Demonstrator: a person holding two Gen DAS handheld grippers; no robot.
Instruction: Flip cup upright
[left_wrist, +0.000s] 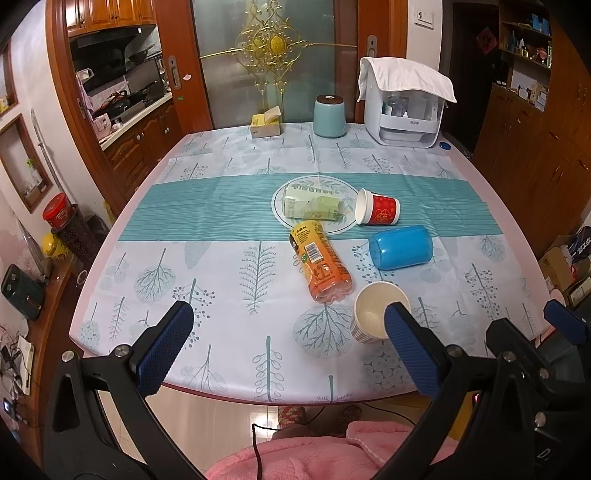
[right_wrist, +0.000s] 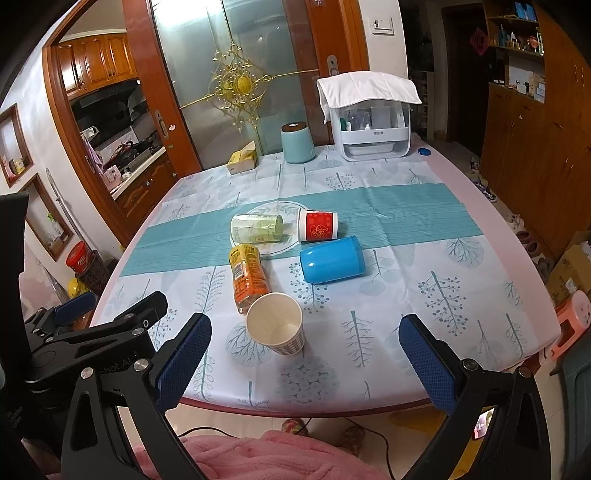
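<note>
A blue plastic cup (left_wrist: 400, 247) (right_wrist: 331, 259) lies on its side on the tablecloth. A red and white paper cup (left_wrist: 377, 212) (right_wrist: 317, 230) lies on its side just behind it, by the round plate (left_wrist: 332, 229). A patterned paper cup (left_wrist: 373, 318) (right_wrist: 276, 324) stands upright near the table's front. My left gripper (left_wrist: 288, 321) is open and empty over the front edge; its right finger overlaps the patterned cup in view. My right gripper (right_wrist: 304, 334) is open and empty, held back from the patterned cup. The right gripper also shows at the left wrist view's right edge.
An orange bottle (left_wrist: 320, 260) (right_wrist: 248, 275) and a clear green bottle (left_wrist: 312, 206) (right_wrist: 256, 228) lie on their sides. A teal canister (left_wrist: 328, 116), tissue box (left_wrist: 265, 125) and white appliance (left_wrist: 402, 107) stand at the far edge. My pink-clad lap (left_wrist: 332, 450) is below the table.
</note>
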